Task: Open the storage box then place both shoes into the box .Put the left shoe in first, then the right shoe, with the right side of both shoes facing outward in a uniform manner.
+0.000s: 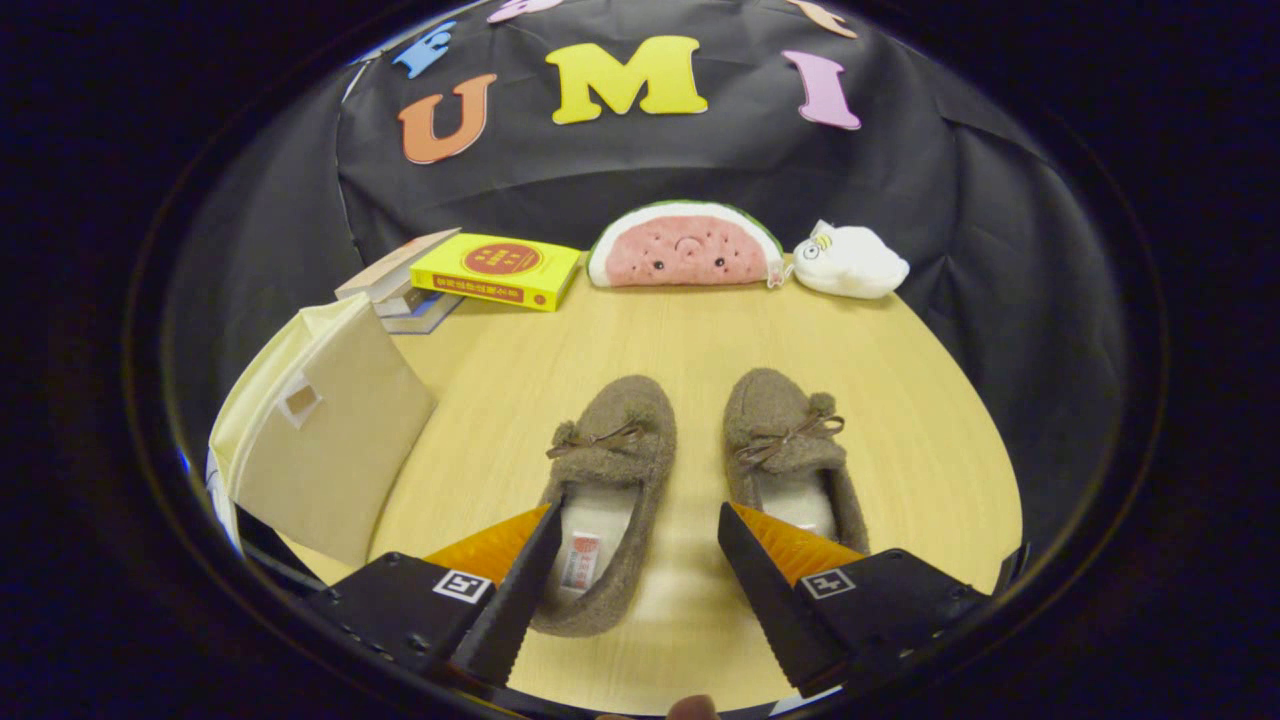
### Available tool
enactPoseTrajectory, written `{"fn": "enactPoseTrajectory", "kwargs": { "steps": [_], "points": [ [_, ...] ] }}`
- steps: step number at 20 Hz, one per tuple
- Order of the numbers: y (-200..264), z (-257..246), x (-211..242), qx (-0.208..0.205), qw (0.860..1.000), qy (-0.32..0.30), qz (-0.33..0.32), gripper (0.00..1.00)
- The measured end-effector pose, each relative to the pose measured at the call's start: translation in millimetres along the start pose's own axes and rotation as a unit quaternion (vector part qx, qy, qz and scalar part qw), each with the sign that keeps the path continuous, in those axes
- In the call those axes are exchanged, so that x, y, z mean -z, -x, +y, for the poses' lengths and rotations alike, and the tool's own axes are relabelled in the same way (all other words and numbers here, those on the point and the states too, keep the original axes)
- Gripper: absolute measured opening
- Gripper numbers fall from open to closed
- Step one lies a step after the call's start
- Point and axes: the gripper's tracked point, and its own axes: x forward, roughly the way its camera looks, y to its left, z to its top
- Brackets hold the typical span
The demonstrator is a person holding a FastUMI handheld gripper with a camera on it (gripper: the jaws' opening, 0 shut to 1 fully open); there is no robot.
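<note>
Fuzzy brown fleece all over these slippers, so expect them to be light, floppy and squashy rather than anything that holds its shape. At the bottom of the frame the tool (635,520) has its fingers spread wide apart with nothing between them but bare counter (690,620), hovering over the heel ends of the pair.

Left shoe (605,480) sits lower centre, its heel opening right by the tool's left finger; right shoe (785,445) is just right of centre, partly tucked behind the right finger. They lie side by side, apart, toes pointing toward the back.

I'd guess the best bite is the side wall near the heel collar: one finger inside, one outside. The bow is too flimsy, and the toe would just squish.

Storage box (325,430), a cream fabric thing, sits at the left and looks closed, so it likely needs opening first. Probably soft-walled too.

Books, a watermelon plush and a white plush line the back.
</note>
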Motion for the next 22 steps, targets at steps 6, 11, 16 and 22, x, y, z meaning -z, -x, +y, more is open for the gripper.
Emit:
{"fn": "enactPoseTrajectory", "kwargs": {
  "steps": [6,11,16,22],
  "points": [
    [-32.1,3.4,-0.3,-0.003,0.999,-0.031,0.015,0.87],
    [-49.9,-7.9,2.4,0.008,0.998,-0.060,0.021,0.39],
    [-51.8,-6.8,0.1,-0.021,0.995,-0.097,0.015,0.00],
    [-24.9,36.3,1.7,-0.107,0.980,-0.164,0.030,0.00]
  ]
}}
